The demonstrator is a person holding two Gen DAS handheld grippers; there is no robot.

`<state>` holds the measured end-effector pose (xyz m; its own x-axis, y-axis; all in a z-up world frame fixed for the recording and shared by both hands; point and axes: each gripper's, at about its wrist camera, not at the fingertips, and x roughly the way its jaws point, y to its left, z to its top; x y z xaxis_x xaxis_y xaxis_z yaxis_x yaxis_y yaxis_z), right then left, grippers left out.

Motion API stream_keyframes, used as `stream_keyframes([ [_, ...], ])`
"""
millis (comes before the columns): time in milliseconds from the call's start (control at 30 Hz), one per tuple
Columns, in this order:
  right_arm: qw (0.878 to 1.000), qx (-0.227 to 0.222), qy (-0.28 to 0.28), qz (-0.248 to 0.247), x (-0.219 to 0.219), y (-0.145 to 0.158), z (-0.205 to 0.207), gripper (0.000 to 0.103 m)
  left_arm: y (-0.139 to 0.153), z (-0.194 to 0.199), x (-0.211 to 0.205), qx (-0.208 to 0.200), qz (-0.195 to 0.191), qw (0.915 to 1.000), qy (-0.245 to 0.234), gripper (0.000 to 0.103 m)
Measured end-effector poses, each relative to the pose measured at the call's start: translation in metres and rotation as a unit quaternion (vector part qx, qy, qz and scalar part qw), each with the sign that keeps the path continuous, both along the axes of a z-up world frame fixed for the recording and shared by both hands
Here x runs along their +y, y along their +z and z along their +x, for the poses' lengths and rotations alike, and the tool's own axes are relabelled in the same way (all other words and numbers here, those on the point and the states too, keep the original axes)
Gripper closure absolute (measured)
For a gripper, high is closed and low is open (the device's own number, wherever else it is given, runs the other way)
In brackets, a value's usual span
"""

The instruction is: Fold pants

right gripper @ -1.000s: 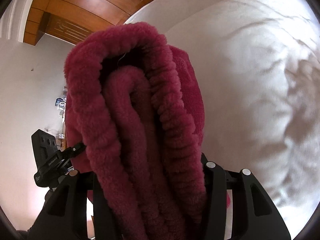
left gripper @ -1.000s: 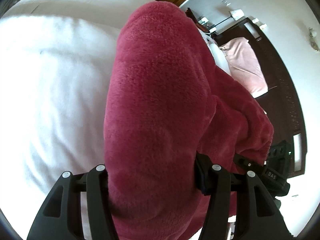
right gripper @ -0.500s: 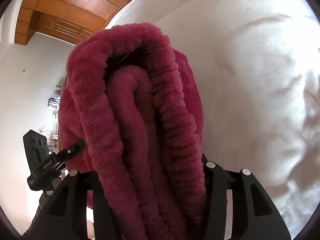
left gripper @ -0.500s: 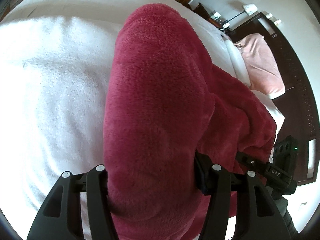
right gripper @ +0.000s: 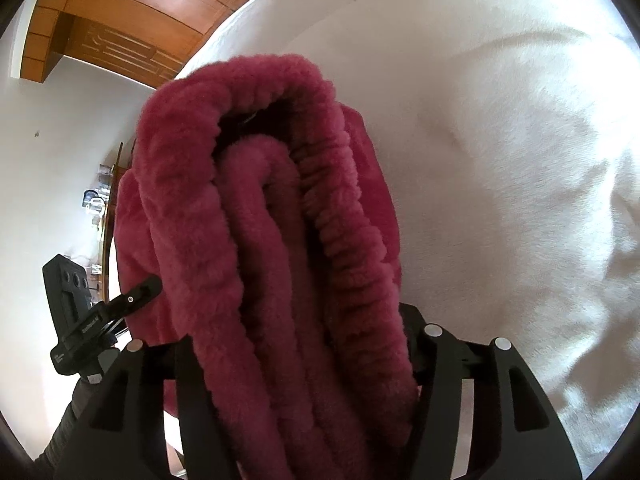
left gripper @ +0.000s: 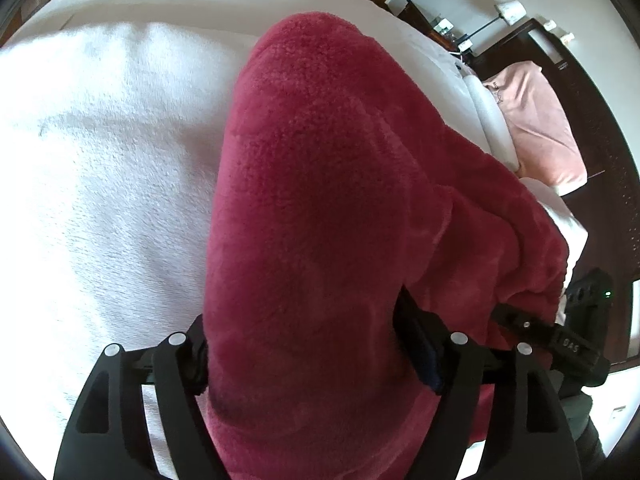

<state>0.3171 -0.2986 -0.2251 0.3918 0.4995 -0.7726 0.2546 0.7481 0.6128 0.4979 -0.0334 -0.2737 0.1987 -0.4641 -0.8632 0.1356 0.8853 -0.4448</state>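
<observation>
The pants are dark red fleece. My left gripper is shut on a thick bunched fold of them, and the cloth bulges up between the jaws and hides the fingertips. My right gripper is shut on the ribbed elastic waistband end, folded in several layers. Both hold the pants up above the white bed cover. Each gripper shows at the edge of the other's view, as the right one does here and the left one here.
The white bed cover fills most of both views. A pink pillow and a dark wooden headboard lie at the right in the left wrist view. Wooden wardrobe panels and a white wall lie at the left in the right wrist view.
Both grippers keep their hold on the pants. The views have shifted: the bed cover fills more of the frame and the headboard has slid toward the right edge.
</observation>
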Motion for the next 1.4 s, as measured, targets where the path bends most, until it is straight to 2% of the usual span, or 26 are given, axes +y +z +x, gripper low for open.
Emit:
stream_keyframes([
  [233, 0.998, -0.026, -0.025, -0.048, 0.000, 0.044, -0.030, 0.043, 0.016, -0.004, 0.005, -0.012, 0.018, 0.9998, 0.006, 0.028],
  [333, 0.994, -0.049, -0.031, -0.090, 0.002, 0.073, -0.040, 0.043, 0.033, -0.012, 0.011, -0.045, 0.039, 0.9980, 0.018, 0.029],
  [433, 0.981, -0.084, -0.020, -0.175, 0.020, 0.112, -0.046, 0.043, 0.057, -0.023, 0.013, -0.087, 0.066, 0.9937, 0.022, 0.029],
  [533, 0.968, -0.099, -0.026, -0.230, 0.028, 0.133, -0.048, 0.043, 0.072, -0.034, 0.007, -0.117, 0.089, 0.9892, 0.010, 0.029],
  [633, 0.965, -0.126, -0.029, -0.227, 0.042, 0.153, -0.051, 0.043, 0.079, -0.048, -0.002, -0.132, 0.097, 0.9864, -0.012, 0.029],
  [733, 0.967, -0.150, -0.010, -0.208, 0.057, 0.165, -0.046, 0.043, 0.074, -0.060, -0.011, -0.130, 0.096, 0.9862, -0.037, 0.029],
  [833, 0.968, -0.157, 0.035, -0.194, 0.072, 0.163, -0.034, 0.042, 0.058, -0.073, -0.028, -0.112, 0.098, 0.9868, -0.062, 0.029],
  [900, 0.973, -0.132, 0.054, -0.181, 0.078, 0.144, -0.024, 0.042, 0.046, -0.080, -0.034, -0.100, 0.107, 0.9866, -0.072, 0.028],
  [1067, 0.978, -0.078, 0.042, -0.188, 0.067, 0.099, -0.005, 0.042, 0.021, -0.088, -0.042, -0.095, 0.142, 0.9805, -0.098, 0.027],
  [1200, 0.977, -0.066, 0.047, -0.198, 0.065, 0.081, 0.000, 0.042, 0.017, -0.091, -0.048, -0.103, 0.147, 0.9768, -0.116, 0.026],
  [1300, 0.975, -0.064, 0.053, -0.204, 0.066, 0.074, -0.001, 0.041, 0.015, -0.092, -0.053, -0.103, 0.154, 0.9758, -0.117, 0.026],
  [1400, 0.973, -0.067, 0.052, -0.212, 0.065, 0.085, -0.008, 0.042, 0.015, -0.094, -0.059, -0.100, 0.162, 0.9749, -0.115, 0.024],
])
